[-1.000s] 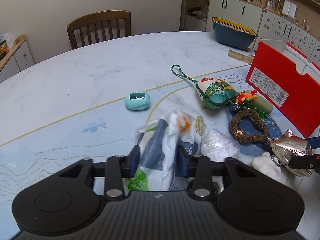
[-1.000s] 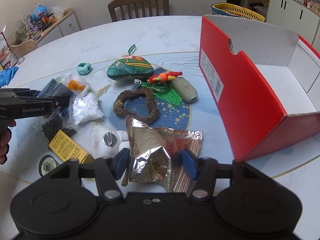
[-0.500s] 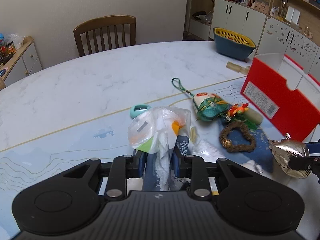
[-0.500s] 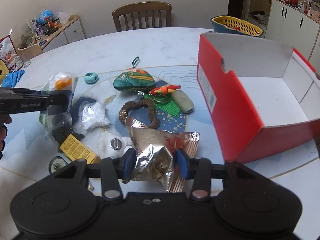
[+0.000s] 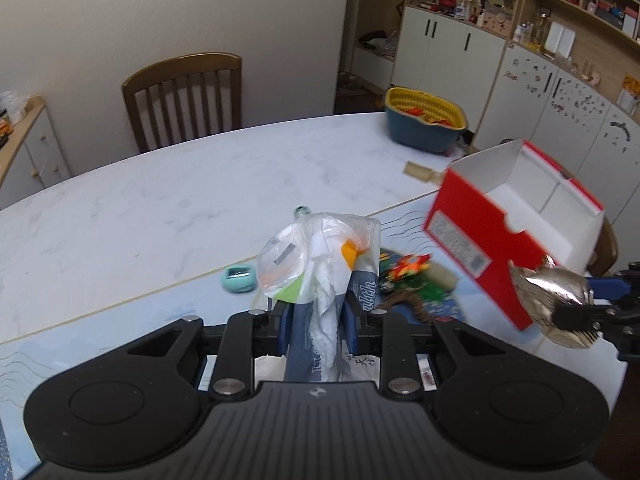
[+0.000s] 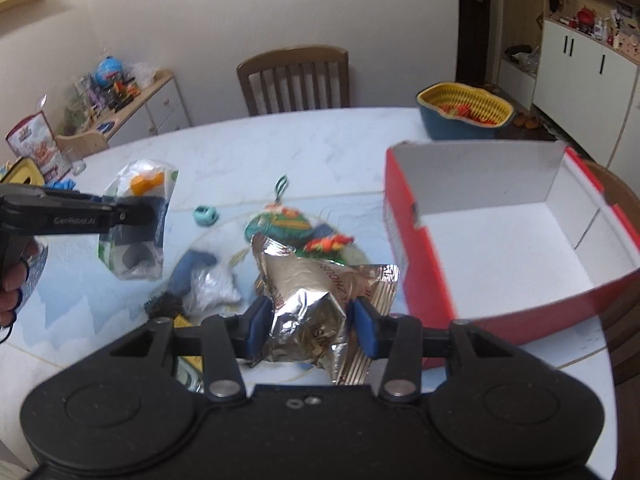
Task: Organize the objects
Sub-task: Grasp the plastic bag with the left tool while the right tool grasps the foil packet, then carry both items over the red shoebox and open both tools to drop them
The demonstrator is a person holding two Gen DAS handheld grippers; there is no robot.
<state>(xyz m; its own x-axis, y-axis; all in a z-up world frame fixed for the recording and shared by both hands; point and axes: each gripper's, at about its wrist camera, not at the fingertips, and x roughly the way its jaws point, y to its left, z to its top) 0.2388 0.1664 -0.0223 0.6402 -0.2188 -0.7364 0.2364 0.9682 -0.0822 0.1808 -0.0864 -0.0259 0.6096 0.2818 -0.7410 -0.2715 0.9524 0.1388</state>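
The left gripper (image 5: pixel 316 322) is closed tight on a clear plastic bag holding a dark blue packet and white tissue (image 5: pixel 320 272), which is pinched between the blue pads and held clear of the white marble-pattern round table (image 5: pixel 160 208). In the right wrist view the same bag (image 6: pixel 136 220) is seen hanging at the left, above the table, with the left gripper (image 6: pixel 150 216) clamped across it and a hand (image 6: pixel 12 280) at its grip. The right gripper (image 6: pixel 310 326) is closed partway on a crumpled gold foil snack bag (image 6: pixel 316 300), both pads being pressed into its sides; the foil bag (image 5: pixel 552 296) is also seen raised at the right edge of the left wrist view. An open red cardboard box with a white interior (image 6: pixel 500 248) stands on the table at the right, just beside the foil bag. Near the table's centre a small teal oval object (image 6: pixel 206 216), a green embroidered pouch with a cord (image 6: pixel 280 222), an orange and red trinket (image 6: pixel 328 244) and a clear bag of white granules (image 6: pixel 212 290) are lying; blur obscures their finer detail. A blue basket with a yellow liner (image 6: pixel 464 116) sits at the far right edge, and a brown wooden chair (image 6: pixel 294 78) stands beyond the table.
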